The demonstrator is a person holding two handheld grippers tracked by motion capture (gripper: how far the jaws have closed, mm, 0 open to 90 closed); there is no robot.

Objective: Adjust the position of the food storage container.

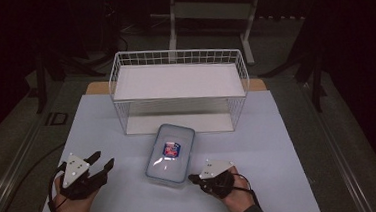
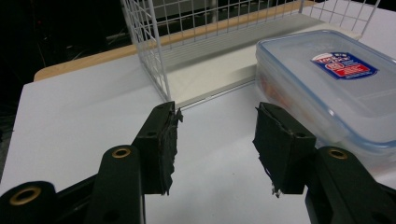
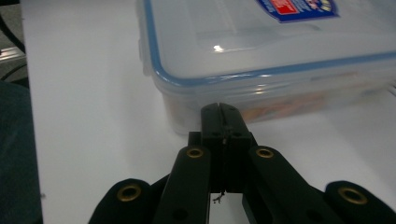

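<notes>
Both grippers sit at the near edge of the white table (image 1: 101,117), each in one of the person's hands. Right gripper (image 1: 193,177) has its jaws pressed flat together with nothing between them, tips right up at the near short wall of the clear lidded container (image 1: 170,155); in the right gripper view the closed tip (image 3: 223,114) looks touching or just short of that wall (image 3: 261,100), can't tell which. Closed like that it reads as a pusher, not a grasper: likely meant to nudge the box forward or steady it. Left gripper (image 1: 105,161) is spread, empty, pointed at the container's left side but apart from it; the left gripper view shows bare table between the pads (image 2: 164,140) and the box (image 2: 327,88) off to the right of the jaws, so probably waiting to catch or pinch the long side. Container lies flat mid-table, lid on with blue seal and a red-blue sticker (image 1: 172,148), orange stuff faintly seen inside, sitting just in front of the white wire shelf rack (image 1: 179,86). Rack's lower tier (image 2: 210,74) is open toward the box, so sliding it in there looks like the plan, judging by the layout. Box isn't lifted and not yet in the rack.
</notes>
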